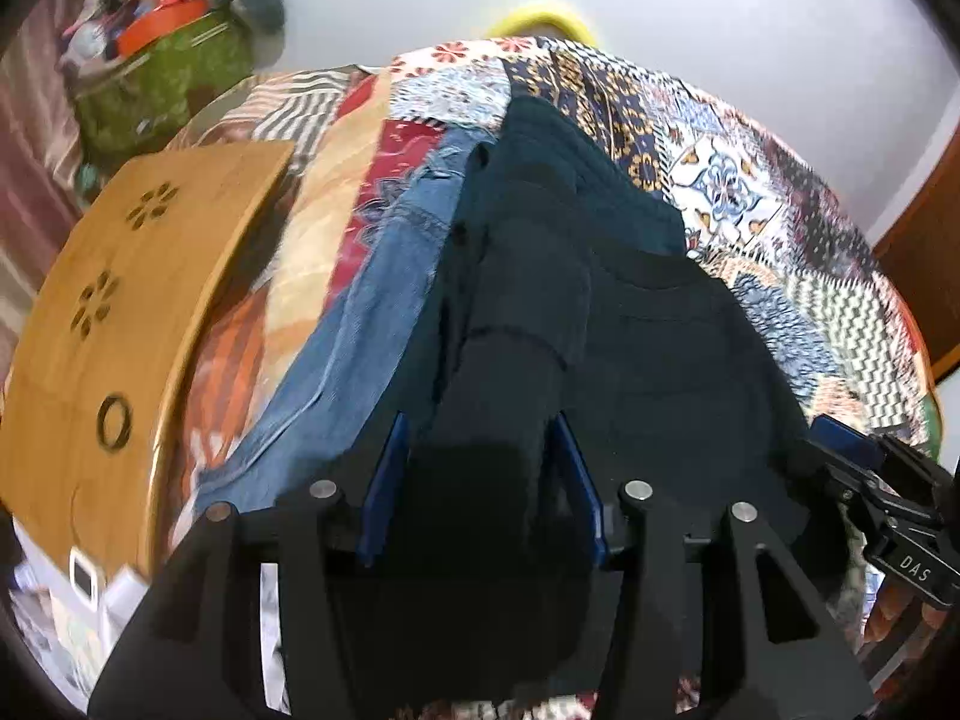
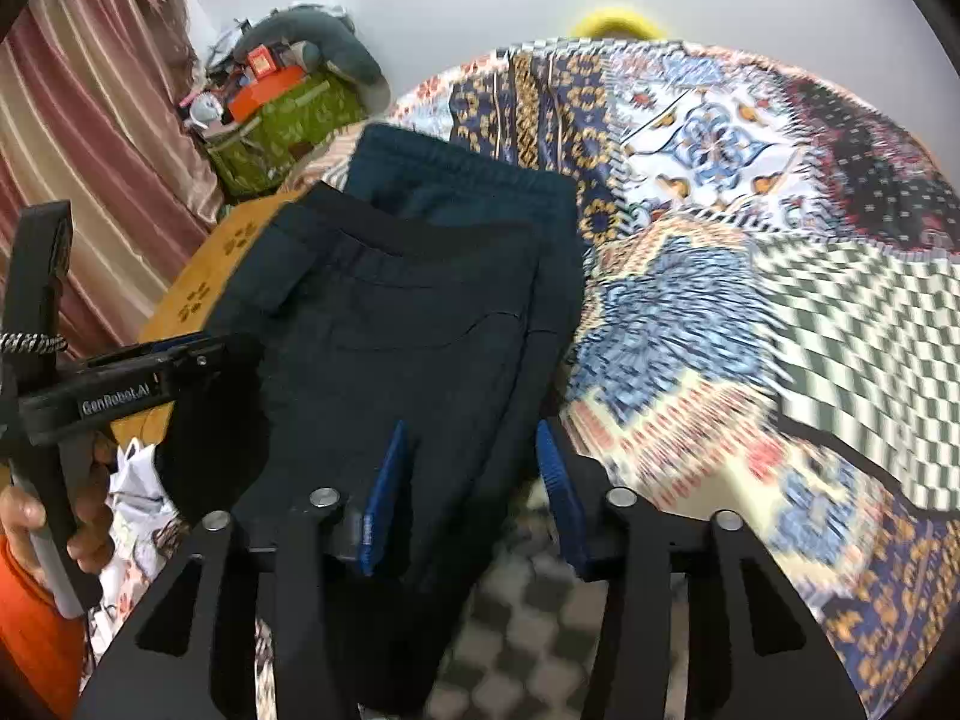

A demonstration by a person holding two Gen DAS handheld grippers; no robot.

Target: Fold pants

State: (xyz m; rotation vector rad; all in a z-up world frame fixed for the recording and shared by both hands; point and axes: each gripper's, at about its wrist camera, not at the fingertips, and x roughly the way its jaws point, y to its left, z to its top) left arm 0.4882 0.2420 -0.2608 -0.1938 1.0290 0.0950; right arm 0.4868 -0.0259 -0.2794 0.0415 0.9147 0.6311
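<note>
While both pairs of tongs hang over the near end of the stack, neither one clamps any cloth. The left tongs [image 1: 480,480] stand parted, with a raised fold of the black pants [image 1: 648,360] between the blue pads but not pinched. The right tongs [image 2: 471,492] are likewise released and straddle the near right edge of the same garment; one pad sits over the fabric, the other over the patchwork bedspread [image 2: 750,300].

The black pants lie on the bed as a compact, doubled rectangle, with a pocket seam and the waistband facing up. This condition indicates that the main folds are already made. The left edge still carries a lumpy ridge, so a final smoothing or one more fold may remain; the pictures do not settle which.

Beneath and beyond the black pair lies a dark teal pair [image 2: 468,180], folded, with its elastic waistband showing. A pair of blue jeans [image 1: 384,300] lies beside the stack at the left, next to a wooden lap table [image 1: 120,312]. Farther back stands a cluttered green box [image 2: 282,120].
</note>
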